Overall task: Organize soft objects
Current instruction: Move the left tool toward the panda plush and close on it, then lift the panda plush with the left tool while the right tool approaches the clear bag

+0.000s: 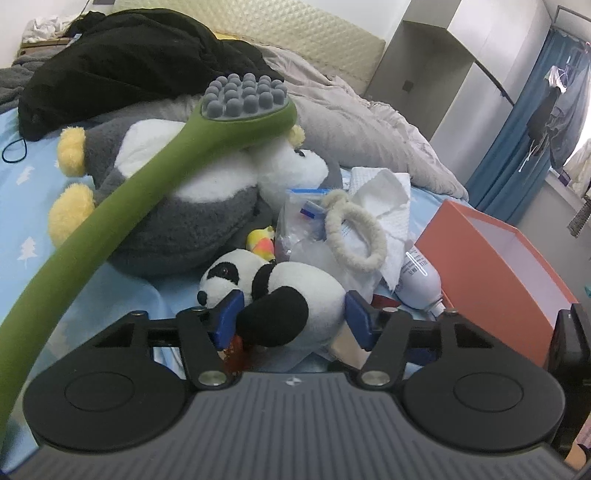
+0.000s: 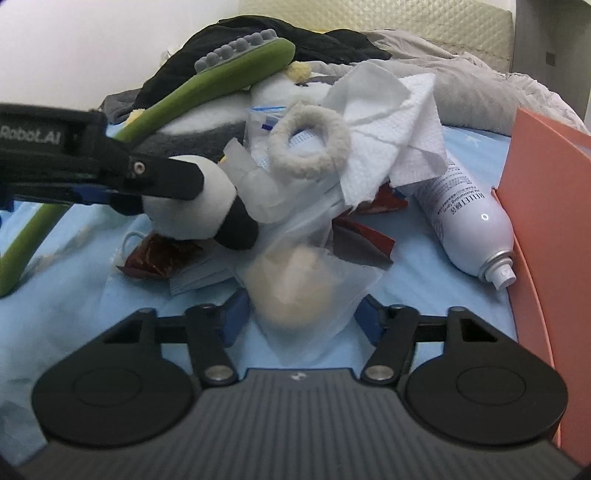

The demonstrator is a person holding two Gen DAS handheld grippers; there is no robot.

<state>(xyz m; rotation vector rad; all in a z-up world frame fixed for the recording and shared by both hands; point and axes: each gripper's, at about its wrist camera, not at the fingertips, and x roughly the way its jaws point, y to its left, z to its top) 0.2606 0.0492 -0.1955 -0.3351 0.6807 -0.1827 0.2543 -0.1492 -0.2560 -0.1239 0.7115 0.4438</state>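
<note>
1. My left gripper [image 1: 291,317] clamps the small black-and-white plush panda [image 1: 273,291], which lies on the light blue bedsheet [image 1: 29,206].
2. My right gripper [image 2: 301,315] pinches a clear plastic bag holding a beige puff [image 2: 295,288], near the orange box [image 2: 546,206].

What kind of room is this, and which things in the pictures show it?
Most likely a bedroom. The clutter lies on a bed with a light blue sheet, a padded headboard stands behind it, and a crumpled grey duvet lies across the mattress.
</note>
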